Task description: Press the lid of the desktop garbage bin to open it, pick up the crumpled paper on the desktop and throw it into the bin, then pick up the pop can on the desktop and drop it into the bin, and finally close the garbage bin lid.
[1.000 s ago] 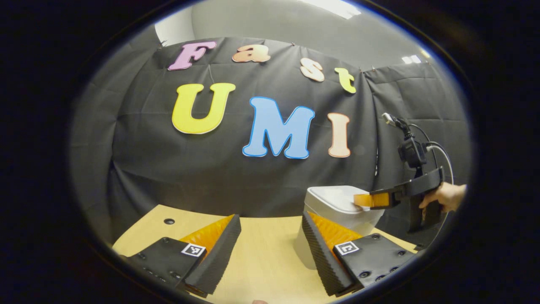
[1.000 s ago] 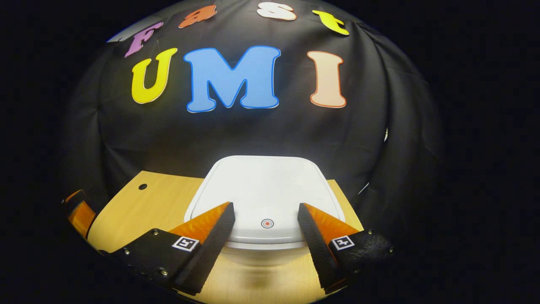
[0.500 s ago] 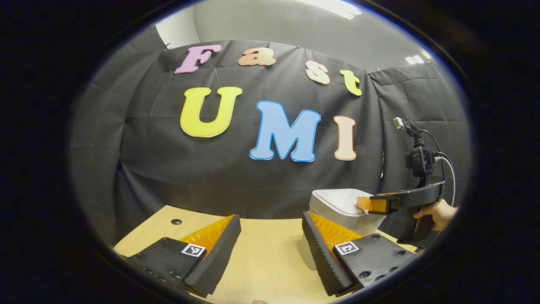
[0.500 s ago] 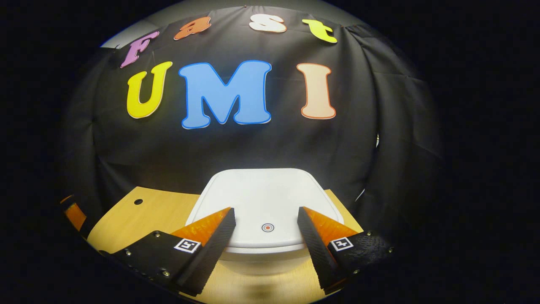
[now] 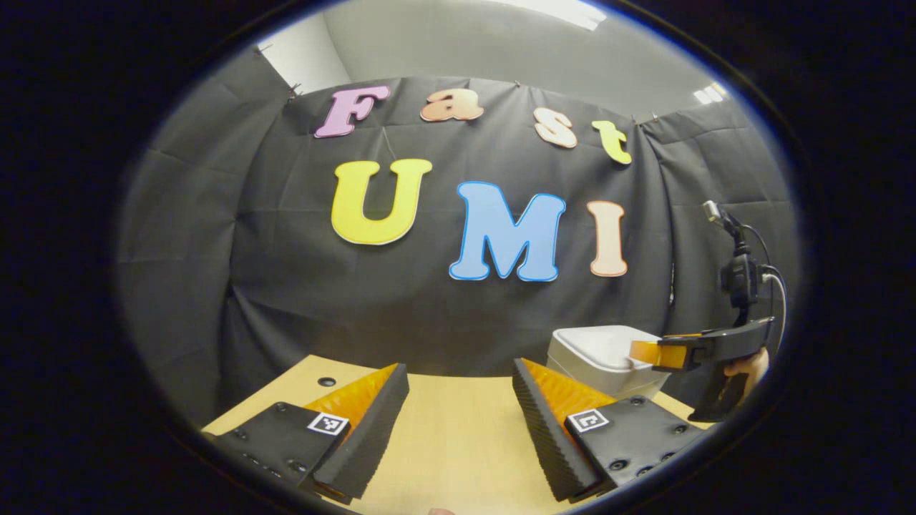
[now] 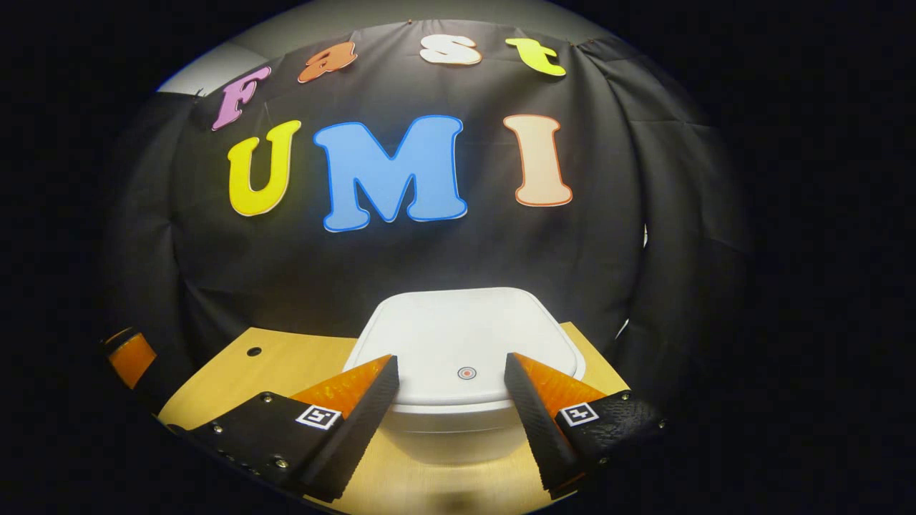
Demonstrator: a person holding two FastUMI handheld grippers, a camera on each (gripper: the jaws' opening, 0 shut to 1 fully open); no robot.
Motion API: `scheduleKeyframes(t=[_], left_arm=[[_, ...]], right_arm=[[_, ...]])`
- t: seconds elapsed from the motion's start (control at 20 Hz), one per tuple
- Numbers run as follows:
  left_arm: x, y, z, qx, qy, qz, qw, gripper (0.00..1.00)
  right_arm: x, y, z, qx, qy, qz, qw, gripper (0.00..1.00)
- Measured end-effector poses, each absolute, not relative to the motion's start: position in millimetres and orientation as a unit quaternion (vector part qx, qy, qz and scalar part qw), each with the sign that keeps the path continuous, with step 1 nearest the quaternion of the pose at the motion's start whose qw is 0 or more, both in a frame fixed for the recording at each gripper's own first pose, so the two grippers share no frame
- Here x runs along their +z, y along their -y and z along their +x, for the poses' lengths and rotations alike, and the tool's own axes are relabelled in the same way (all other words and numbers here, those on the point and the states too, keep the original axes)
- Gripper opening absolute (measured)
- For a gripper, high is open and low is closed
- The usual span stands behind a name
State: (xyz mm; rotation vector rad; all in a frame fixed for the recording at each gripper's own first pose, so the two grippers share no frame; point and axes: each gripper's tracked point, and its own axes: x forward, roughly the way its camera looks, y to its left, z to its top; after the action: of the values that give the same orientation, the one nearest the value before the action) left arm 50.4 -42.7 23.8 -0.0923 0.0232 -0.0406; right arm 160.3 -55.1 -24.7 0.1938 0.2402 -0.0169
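Note:
A white garbage bin (image 6: 458, 422) with a flat lid (image 6: 465, 336), down and closed, stands on the wooden desktop (image 6: 286, 357) in the right gripper view. A small red ring mark (image 6: 466, 373) sits near the lid's front edge. My right gripper (image 6: 451, 372) is open, with its fingers on either side of that mark, just above the lid's front. In the left gripper view the bin (image 5: 601, 357) is at the right, and the right gripper (image 5: 640, 352) hangs over its near edge, held by a hand (image 5: 748, 365). My left gripper (image 5: 458, 383) is open over bare desktop (image 5: 451, 429).
The black cloth wall hangs right behind the desk. A small round hole (image 5: 326, 382) is in the desktop at the back left. In the right gripper view, part of the left gripper (image 6: 132, 357) pokes in at the far left.
The right gripper has pulled back a little from the bin and its view has tilted up. The left gripper's view has swung left and up, so the bin sits farther right.

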Motion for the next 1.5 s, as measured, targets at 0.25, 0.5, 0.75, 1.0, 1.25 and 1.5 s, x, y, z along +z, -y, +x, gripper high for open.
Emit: scheduleKeyframes(t=[0.25,0.5,0.75,1.0,1.25,1.5], left_arm=[[30.3,40.5,53.1,-0.009,-0.007,-0.048,0.999,0.95],[35.4,40.8,51.3,-0.006,-0.002,-0.046,0.999,0.95],[33.5,41.8,49.1,-0.006,-0.004,-0.045,0.999,0.95],[33.5,42.5,45.1,-0.008,-0.003,-0.039,0.999,0.95],[35.1,49.5,42.2,-0.01,0.001,-0.028,1.0,0.95],[32.8,54.8,34.8,0.001,0.002,-0.025,1.0,0.95]], right_arm=[[1.5,38.0,134.2,0.015,-0.086,0.094,0.992,0.95],[24.6,29.9,113.7,0.021,-0.052,0.072,0.996,0.95],[35.0,27.7,97.2,0.008,-0.019,0.042,0.999,0.95],[43.3,27.4,83.4,0.0,0.011,0.032,0.999,0.95],[51.6,27.0,74.9,0.0,0.031,0.02,0.999,0.95],[53.5,26.9,69.3,0.012,0.038,0.012,0.999,0.94]])
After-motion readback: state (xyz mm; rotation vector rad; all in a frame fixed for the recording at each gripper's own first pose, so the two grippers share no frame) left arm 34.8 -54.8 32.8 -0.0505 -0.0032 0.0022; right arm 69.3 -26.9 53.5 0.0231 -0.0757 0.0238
